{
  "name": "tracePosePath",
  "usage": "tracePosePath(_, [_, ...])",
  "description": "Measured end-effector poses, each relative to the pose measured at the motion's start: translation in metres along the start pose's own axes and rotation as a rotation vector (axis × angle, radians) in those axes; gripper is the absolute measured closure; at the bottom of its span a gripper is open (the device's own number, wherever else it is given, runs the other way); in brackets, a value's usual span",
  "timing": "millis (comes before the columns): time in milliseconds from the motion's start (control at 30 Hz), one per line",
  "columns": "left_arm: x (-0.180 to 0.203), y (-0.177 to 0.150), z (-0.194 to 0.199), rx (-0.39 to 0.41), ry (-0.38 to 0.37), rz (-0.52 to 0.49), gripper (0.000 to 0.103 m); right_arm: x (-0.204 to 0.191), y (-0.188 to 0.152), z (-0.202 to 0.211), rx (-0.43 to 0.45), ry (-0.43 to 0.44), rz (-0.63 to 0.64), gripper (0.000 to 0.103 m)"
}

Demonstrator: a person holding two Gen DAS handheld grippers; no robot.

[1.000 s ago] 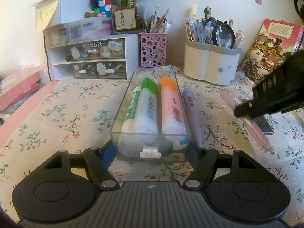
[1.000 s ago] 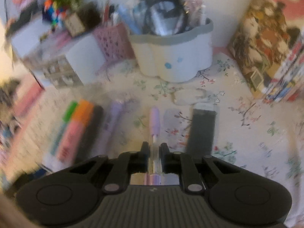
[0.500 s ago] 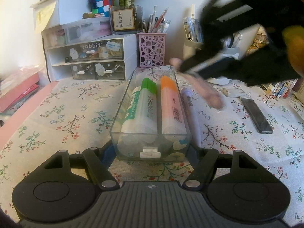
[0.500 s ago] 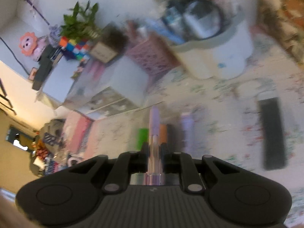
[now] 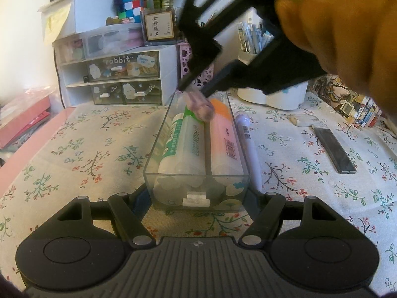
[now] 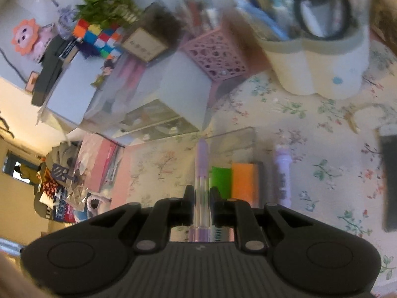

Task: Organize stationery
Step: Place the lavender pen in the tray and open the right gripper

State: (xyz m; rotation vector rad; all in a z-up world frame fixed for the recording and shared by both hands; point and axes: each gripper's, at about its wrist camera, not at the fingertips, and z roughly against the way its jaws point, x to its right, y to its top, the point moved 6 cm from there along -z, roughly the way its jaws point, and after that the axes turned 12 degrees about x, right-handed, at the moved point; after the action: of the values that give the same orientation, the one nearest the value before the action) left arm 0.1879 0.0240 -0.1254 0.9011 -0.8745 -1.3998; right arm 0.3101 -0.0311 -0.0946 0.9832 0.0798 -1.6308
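Note:
A clear plastic tray [image 5: 158, 146] lies on the floral cloth and holds a green highlighter [image 5: 183, 146] and an orange highlighter [image 5: 225, 144]. My left gripper [image 5: 198, 196] is shut on the tray's near end. A purple marker [image 5: 249, 144] lies on the cloth beside the tray's right wall. My right gripper [image 6: 201, 193] is shut on a purple pen [image 6: 202, 164] and holds it above the tray's far end; the pen [image 5: 199, 104] and gripper also show in the left wrist view. The tray [image 6: 238, 139], the highlighters and the marker [image 6: 282, 171] lie below it.
A white drawer unit [image 5: 119, 79], a pink holder [image 6: 215, 57] and a white pen cup [image 6: 317, 59] stand at the back. A dark flat bar [image 5: 332, 149] lies right of the tray. Books [image 5: 357, 104] stand at the far right.
My right gripper has carried the purple pen from the right side of the cloth to above the tray's far end. The left gripper and the tray have not moved.

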Motion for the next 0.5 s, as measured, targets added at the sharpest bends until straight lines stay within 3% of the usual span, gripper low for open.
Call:
tracePosePath(333, [0.0,0.0,-0.001,0.001,-0.008,-0.003,0.031,-0.003,-0.008,-0.002,-0.055,0.021,0.04,0.086])
tracePosePath(500, [0.0,0.0,-0.001,0.001,-0.008,-0.002,0.031,0.001,-0.006,0.007,-0.026,0.057,0.045,0.086])
